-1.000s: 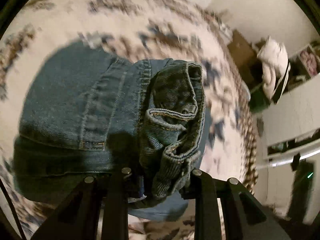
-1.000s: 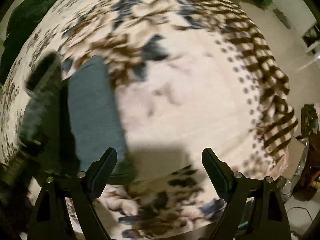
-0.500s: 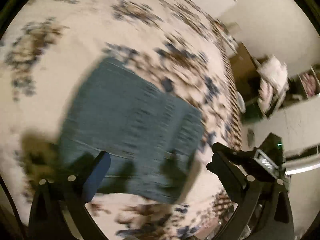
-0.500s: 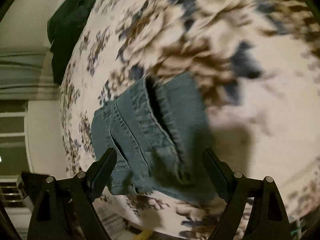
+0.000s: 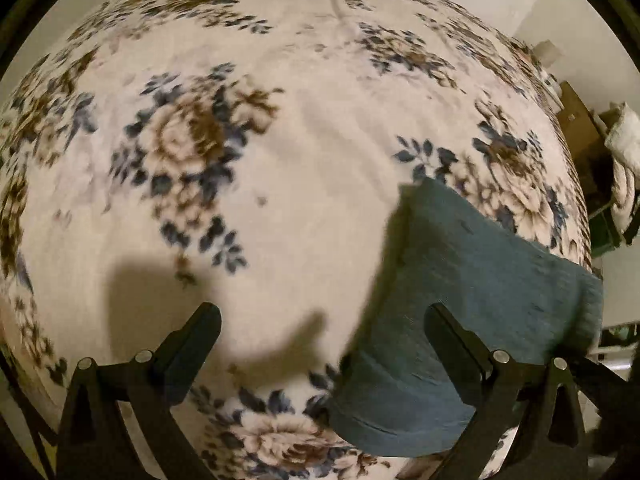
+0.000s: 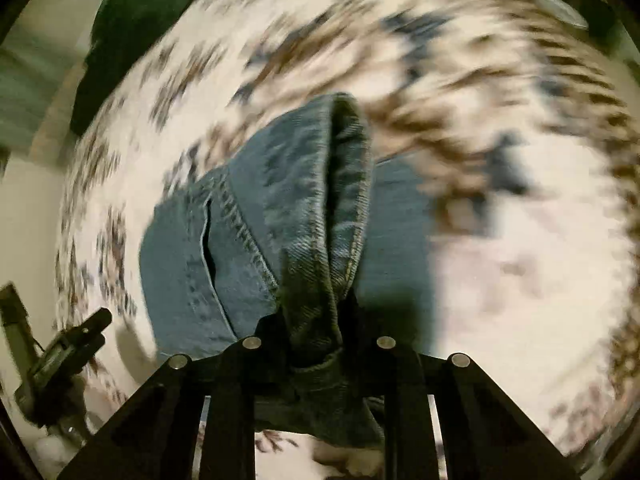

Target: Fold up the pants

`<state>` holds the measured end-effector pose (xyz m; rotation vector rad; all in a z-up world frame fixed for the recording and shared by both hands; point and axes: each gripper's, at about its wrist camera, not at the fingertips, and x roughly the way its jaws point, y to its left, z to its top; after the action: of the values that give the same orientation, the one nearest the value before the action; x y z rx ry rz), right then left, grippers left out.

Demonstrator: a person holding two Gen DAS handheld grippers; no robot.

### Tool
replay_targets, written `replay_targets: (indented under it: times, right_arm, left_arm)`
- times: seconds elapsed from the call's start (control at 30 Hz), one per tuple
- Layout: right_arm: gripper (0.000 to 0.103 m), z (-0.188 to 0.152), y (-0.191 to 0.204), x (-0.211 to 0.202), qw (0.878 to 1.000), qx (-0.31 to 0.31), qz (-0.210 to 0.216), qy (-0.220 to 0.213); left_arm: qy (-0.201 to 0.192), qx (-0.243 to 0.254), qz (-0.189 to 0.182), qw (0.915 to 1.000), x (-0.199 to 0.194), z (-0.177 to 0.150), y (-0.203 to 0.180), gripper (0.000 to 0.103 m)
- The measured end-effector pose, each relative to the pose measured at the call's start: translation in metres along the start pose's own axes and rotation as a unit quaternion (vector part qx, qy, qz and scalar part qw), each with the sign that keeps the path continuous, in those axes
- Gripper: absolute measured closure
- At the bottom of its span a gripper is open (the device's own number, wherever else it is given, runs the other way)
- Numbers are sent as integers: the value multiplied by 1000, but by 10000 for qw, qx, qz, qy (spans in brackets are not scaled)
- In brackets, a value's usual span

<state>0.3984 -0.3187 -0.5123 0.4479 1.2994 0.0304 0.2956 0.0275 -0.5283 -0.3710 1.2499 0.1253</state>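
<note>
**Denim pinched on the right, left jaws wide over the bedspread**

No brand, label or lettering can be read anywhere here; the fabric does all the talking.

The right hand-held gripper [image 6: 316, 332] has its jaws closing on a bunched ridge of the pants [image 6: 280, 216], and the pads are squeezing that fold, which rises away from the camera like a narrow loop with a thick, rolled hem edge. This is blue denim, a twill weave with pale double stitching along the seams and a dark slit of a pocket opening to the left of the fold. The rest of the pants lies flat on the bed [image 6: 520, 280].

The left hand-held gripper [image 5: 320, 320] stands with its jaws wide apart and nothing between them, just bare bedspread and its own shadow. From this side the pants [image 5: 460, 280] lie to the right, a soft blue slab with a stitched hem at the near end, passing behind the right-hand finger.

The bed [image 5: 300, 160] wears a plush, fleecy cream cover printed with big brown and navy roses.
</note>
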Motion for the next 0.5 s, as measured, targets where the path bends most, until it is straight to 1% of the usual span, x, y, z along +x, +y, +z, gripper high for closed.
replay_targets:
  times: [0.03,0.07,0.1,0.13,0.17,0.2,0.23,0.27,0.3,0.33,0.37,0.4,0.47,0.5]
  right_arm:
    - [80,-2,-22,-18,9996,257,-80,-124]
    - [80,-3,-36,-26,9987,457,-131,-156]
    - [80,-4,-59,-32,9974,690,-192,-84]
    - [80,-6,-74,-35,9960,851,-264,-58]
    - [78,-10,-93,-32,9933,1072,-420,-22]
    - [75,-12,-113,-23,9904,1252,-573,133]
    - [66,-13,-125,-13,9892,1318,-535,346]
    - [56,-12,-140,6,9865,1388,-441,747]
    - [56,-12,-150,17,9832,1464,-361,1026]
    - [56,-12,-161,23,9793,1642,-172,1172]
    - [55,-11,-169,21,9769,1823,-10,1111]
    - [52,-8,-176,14,9755,1989,144,927]
    - [29,0,-184,4,9752,2061,419,688]
    - [27,4,-185,2,9749,2086,500,592]
  left_arm:
    - [21,36,-107,9999,1,3,-6,0]
    - [63,57,-218,9997,5,7,-11,0]
    - [102,91,-307,9994,7,10,-18,0]
    - [142,167,-448,9988,11,13,-29,0]
    - [158,218,-514,9983,12,15,-36,0]
    - [196,310,-637,9973,18,19,-49,0]
    - [232,368,-745,9963,22,22,-59,0]
    - [312,467,-848,9948,31,27,-74,0]
    - [394,511,-926,9936,38,31,-84,0]
    - [510,551,-1052,9916,46,35,-94,0]
    - [648,602,-1137,9896,56,39,-104,0]
    - [807,660,-1213,9871,68,45,-116,0]
    - [1118,726,-1314,9823,95,55,-134,0]
    - [1206,717,-1285,9817,104,58,-139,0]
